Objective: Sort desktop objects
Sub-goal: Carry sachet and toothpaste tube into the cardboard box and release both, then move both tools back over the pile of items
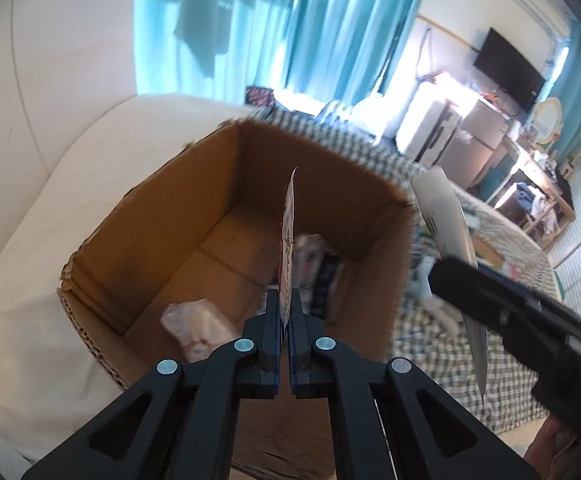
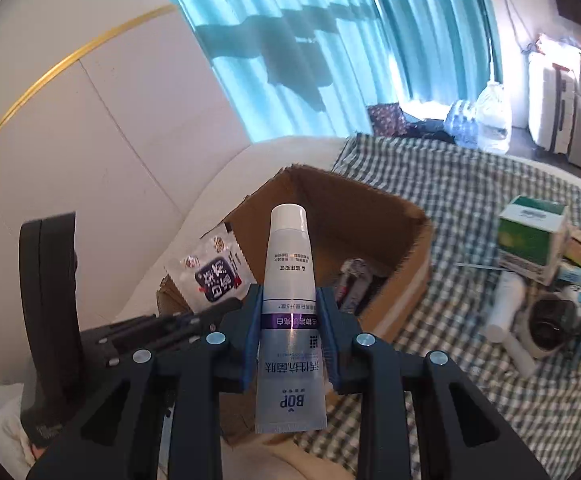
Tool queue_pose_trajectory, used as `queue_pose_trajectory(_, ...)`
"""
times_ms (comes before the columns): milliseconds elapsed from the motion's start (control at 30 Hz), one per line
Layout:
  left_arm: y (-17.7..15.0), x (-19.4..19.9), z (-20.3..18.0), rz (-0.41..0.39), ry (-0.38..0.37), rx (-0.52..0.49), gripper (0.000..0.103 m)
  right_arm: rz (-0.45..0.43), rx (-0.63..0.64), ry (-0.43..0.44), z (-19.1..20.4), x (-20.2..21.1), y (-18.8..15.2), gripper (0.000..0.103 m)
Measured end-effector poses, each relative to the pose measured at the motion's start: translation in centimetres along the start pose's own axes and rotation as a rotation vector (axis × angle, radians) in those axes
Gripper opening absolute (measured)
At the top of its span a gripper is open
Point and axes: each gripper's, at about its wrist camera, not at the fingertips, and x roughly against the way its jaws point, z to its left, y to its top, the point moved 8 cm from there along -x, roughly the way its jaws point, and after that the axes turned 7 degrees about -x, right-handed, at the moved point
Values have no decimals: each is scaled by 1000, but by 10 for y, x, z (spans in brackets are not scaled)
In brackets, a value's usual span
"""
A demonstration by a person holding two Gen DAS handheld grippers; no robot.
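Note:
My left gripper (image 1: 284,300) is shut on a flat snack packet (image 1: 288,240), held edge-on above the open cardboard box (image 1: 194,184). The packet's printed face shows in the right wrist view (image 2: 214,270), with the left gripper (image 2: 226,306) beneath it. My right gripper (image 2: 290,300) is shut on a white toothpaste tube (image 2: 290,280), cap pointing away, held near the box (image 2: 406,216). The tube (image 1: 450,216) and right gripper also show in the left wrist view, right of the box. Inside the box lie a clear wrapped item (image 1: 198,324) and a dark packet (image 1: 322,276).
The box sits on a checked cloth (image 2: 470,188) beside a white cushion (image 1: 42,240). On the cloth to the right are a green and white carton (image 2: 530,236), a white roll (image 2: 508,320), a dark cup (image 2: 550,324) and other small items. Curtains hang behind.

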Motion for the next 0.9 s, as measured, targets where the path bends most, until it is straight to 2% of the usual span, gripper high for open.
queue_pose_trajectory(133,-9,-21,20,38,3,26,3,35,-46,37,1,-33,12,27)
queue_pose_trajectory(167,-10,-24,23,42,4,29,6,30,-57,43,1,-36,16,27)
queue_pose_trajectory(200,-12,-27,25,50,10,35,12,24,-69,50,2,-38,19,33)
queue_pose_trajectory(233,-15,-29,27,63,10,44,33,20,-80,59,3,-40,23,41)
queue_pose_trajectory(267,-19,-33,31,83,21,64,68,8,-90,56,2,-39,27,63)
queue_pose_trajectory(300,-22,-33,34,89,41,79,81,-15,-103,48,1,-37,30,72)
queue_pose_trajectory(333,-25,-31,38,71,59,100,85,-46,-110,52,0,-32,33,72)
queue_pose_trajectory(400,-29,-26,38,52,52,109,85,-99,-112,68,-3,-18,34,72)
queue_pose_trajectory(500,-31,-20,35,60,91,108,89,-133,-110,41,-16,2,29,72)
queue_pose_trajectory(667,-30,-7,2,36,59,96,93,-189,-104,-117,-60,45,6,72)
queue_pose_trajectory(833,-37,8,-60,19,14,16,94,-223,-86,-256,-105,98,-24,73)
queue_pose_trajectory(900,-40,16,-81,5,0,-21,94,-241,-91,-297,-121,119,-34,80)
